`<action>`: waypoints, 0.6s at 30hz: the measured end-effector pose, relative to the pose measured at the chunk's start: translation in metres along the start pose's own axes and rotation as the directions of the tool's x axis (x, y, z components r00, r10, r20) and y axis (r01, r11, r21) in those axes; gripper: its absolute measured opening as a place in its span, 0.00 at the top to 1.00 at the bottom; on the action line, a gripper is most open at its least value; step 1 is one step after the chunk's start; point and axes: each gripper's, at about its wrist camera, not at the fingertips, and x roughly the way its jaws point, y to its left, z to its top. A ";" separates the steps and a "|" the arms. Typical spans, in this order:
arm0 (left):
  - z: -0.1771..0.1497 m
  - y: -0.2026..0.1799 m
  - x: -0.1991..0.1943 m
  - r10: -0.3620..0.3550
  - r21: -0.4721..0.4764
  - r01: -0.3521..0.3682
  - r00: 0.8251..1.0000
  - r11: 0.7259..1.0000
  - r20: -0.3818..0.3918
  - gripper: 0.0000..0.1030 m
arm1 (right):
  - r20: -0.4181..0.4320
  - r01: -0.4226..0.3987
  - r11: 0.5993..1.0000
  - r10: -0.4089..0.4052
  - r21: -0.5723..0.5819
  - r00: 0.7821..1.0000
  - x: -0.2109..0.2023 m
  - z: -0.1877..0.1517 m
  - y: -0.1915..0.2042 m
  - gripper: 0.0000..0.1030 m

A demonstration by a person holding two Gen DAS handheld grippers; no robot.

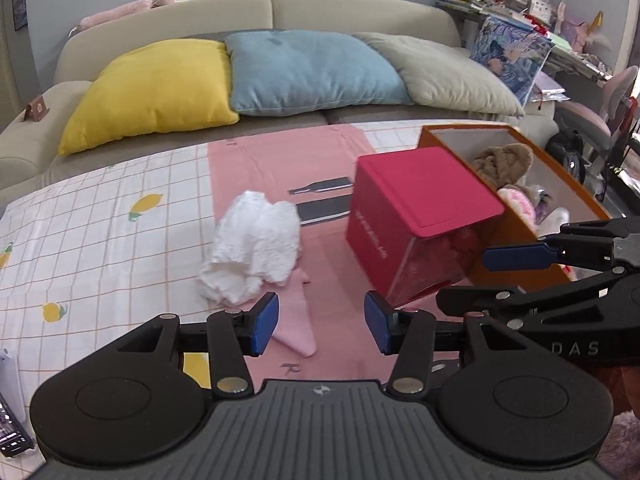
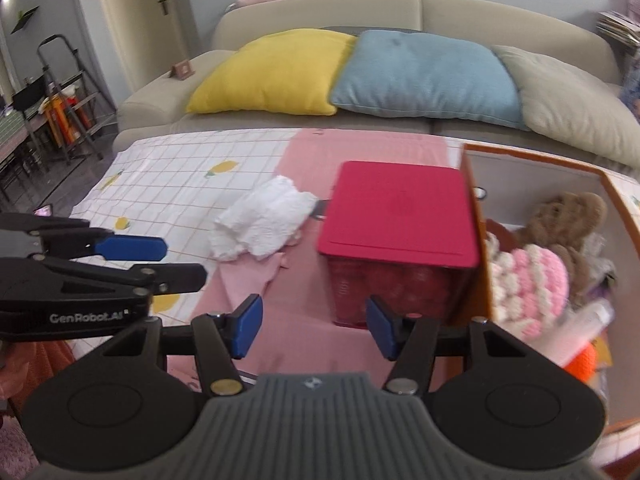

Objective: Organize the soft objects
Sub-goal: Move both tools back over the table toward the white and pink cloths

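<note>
A crumpled white cloth (image 1: pixel 252 248) lies on the table, partly over a pink cloth (image 1: pixel 298 320); both show in the right wrist view, white cloth (image 2: pixel 264 220) and pink cloth (image 2: pixel 256 276). My left gripper (image 1: pixel 321 322) is open and empty, just in front of the pink cloth. My right gripper (image 2: pixel 314 326) is open and empty, in front of a red lidded box (image 2: pixel 400 216). An orange box (image 2: pixel 472 184) to the right holds a brown plush (image 2: pixel 568 216) and a pink-and-white knitted toy (image 2: pixel 532 280).
The table carries a white checked cloth with lemon prints (image 1: pixel 100 220) and a pink mat (image 1: pixel 280 160). Behind it a beige sofa (image 1: pixel 340 8) holds yellow (image 1: pixel 160 88), blue (image 1: pixel 312 68) and grey-green (image 1: pixel 448 72) pillows. A cluttered desk (image 1: pixel 520 0) stands far right.
</note>
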 end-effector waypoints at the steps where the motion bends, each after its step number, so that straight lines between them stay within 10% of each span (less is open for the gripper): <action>1: -0.001 0.005 0.002 0.010 -0.005 -0.010 1.000 1.000 -0.009 0.43 | -0.006 -0.011 1.000 0.011 -0.015 1.000 0.005 0.001 0.006 0.44; 11: -0.006 0.064 0.018 0.070 -0.091 -0.075 0.996 0.993 -0.058 0.43 | -0.084 -0.082 0.989 0.072 -0.120 0.994 0.076 0.017 0.054 0.51; 18: 0.013 0.089 0.045 0.012 -0.140 -0.012 1.000 0.990 -0.001 0.22 | -0.100 -0.025 0.983 0.007 -0.183 0.995 0.123 0.032 0.065 0.51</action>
